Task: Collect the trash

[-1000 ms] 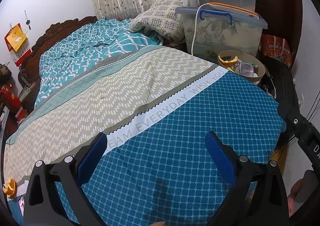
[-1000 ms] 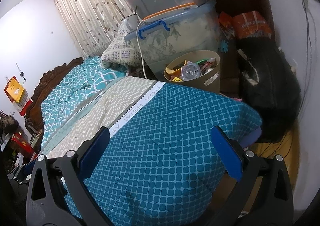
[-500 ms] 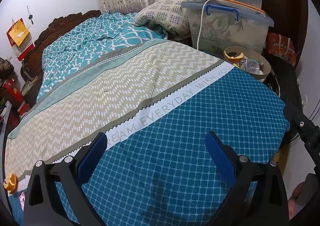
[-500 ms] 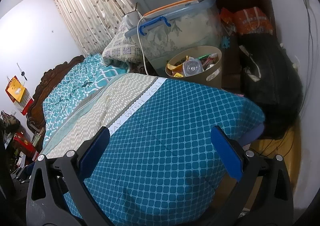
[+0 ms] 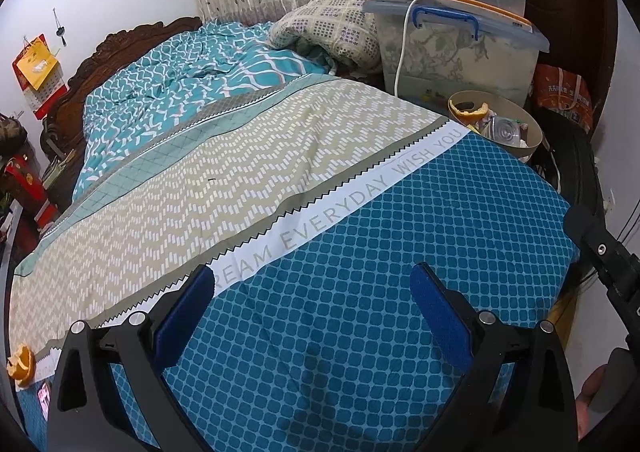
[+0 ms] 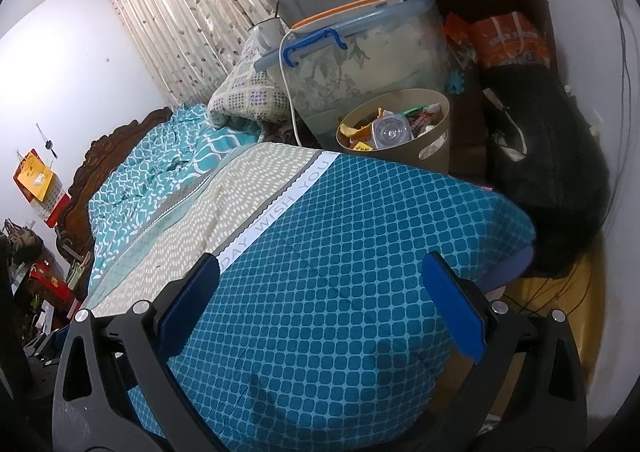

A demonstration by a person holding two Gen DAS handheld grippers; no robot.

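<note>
You held both grippers above the blue-checked end of the bedspread [image 5: 360, 292], each with its jaws spread wide and nothing between them. Your left gripper [image 5: 312, 316] sat at the bottom centre of its view, your right gripper [image 6: 320, 304] likewise in its own. The beige trash bin [image 6: 436, 139] stood beside the bed in the upper right of both views, already holding orange peel, wrappers and a clear plastic cup. Only the left view showed a piece of orange peel [image 5: 21, 366] lying on the bedspread's edge at the lower left. Only the right view showed the bin's side wall and the black bag [image 6: 548, 171] beside it.
</note>
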